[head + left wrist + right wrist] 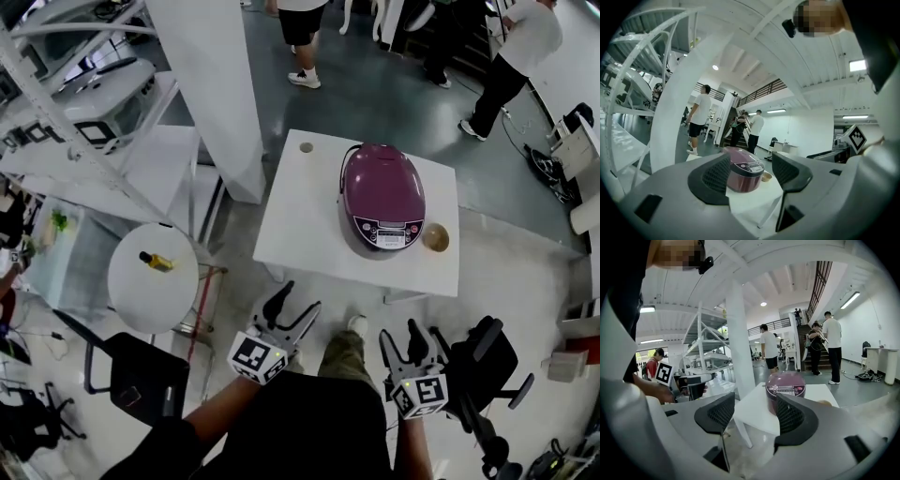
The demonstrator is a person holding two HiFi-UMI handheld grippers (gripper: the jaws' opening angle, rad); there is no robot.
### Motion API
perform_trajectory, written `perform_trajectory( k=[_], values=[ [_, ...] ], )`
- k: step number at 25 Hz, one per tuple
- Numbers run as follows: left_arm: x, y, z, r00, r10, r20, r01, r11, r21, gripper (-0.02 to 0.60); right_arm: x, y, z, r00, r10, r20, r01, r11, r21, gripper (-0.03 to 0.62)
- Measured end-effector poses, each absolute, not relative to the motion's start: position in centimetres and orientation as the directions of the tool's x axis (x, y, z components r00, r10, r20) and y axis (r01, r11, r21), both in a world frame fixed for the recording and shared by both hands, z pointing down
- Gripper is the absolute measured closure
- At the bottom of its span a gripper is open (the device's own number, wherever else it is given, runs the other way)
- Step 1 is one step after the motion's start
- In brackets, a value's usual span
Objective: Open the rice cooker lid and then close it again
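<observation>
**Grippers short of the closed rice cooker (382, 199)**

Holds the left gripper (298, 302) and the right gripper (401, 335) low, off the near edge of the white table (300, 225). Keeps the jaws of each spread wide, gripping nothing. Faces the purple cooker on the tabletop, lid down and control panel toward the grippers. Well apart from both, framed between the open jaws in either gripper view. Just beside its right front: a small tan bowl (435, 237), contents not discernible.
</observation>
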State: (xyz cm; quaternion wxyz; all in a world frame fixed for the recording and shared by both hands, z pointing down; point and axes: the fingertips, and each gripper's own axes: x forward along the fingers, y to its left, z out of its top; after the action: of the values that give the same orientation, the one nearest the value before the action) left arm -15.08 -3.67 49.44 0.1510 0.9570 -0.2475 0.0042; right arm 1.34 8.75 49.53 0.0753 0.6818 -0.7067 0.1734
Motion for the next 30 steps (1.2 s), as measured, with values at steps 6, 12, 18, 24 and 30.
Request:
perform_trajectory(
  k=[6, 12, 18, 24, 30],
  values=[
    [-13.5, -6.4, 48.8, 0.807, -0.584, 0.086, -0.582, -0.763, 0.281, 0.328, 6.5, 5.2, 49.6, -0.128, -0.929, 0.348, -0.986, 0.083, -0.143, 0.350],
    [-9.8, -8.9, 48.8, 0.746, -0.660, 0.092, -0.656, -0.703, 0.274, 0.328, 10.7, -0.1, 49.2, -0.234, -0.920, 0.313, -0.969, 0.196, -0.150, 0.350],
    [-4.3, -10.8, 49.3, 0.730, -0.675, 0.111, -0.676, -0.687, 0.268, 0.328, 15.0, -3.2, 49.9, -0.302, -0.901, 0.310, -0.950, 0.260, -0.171, 0.350],
    [-1.6, -11.7, 49.8, 0.691, -0.706, 0.156, -0.719, -0.651, 0.243, 0.328, 17.7, -5.0, 50.8, -0.371, -0.872, 0.318, -0.924, 0.314, -0.218, 0.350],
    [-0.1, -11.5, 50.0, 0.634, -0.753, 0.176, -0.769, -0.592, 0.240, 0.328, 19.6, -6.6, 51.9, -0.436, -0.834, 0.337, -0.898, 0.377, -0.229, 0.350]
  ],
)
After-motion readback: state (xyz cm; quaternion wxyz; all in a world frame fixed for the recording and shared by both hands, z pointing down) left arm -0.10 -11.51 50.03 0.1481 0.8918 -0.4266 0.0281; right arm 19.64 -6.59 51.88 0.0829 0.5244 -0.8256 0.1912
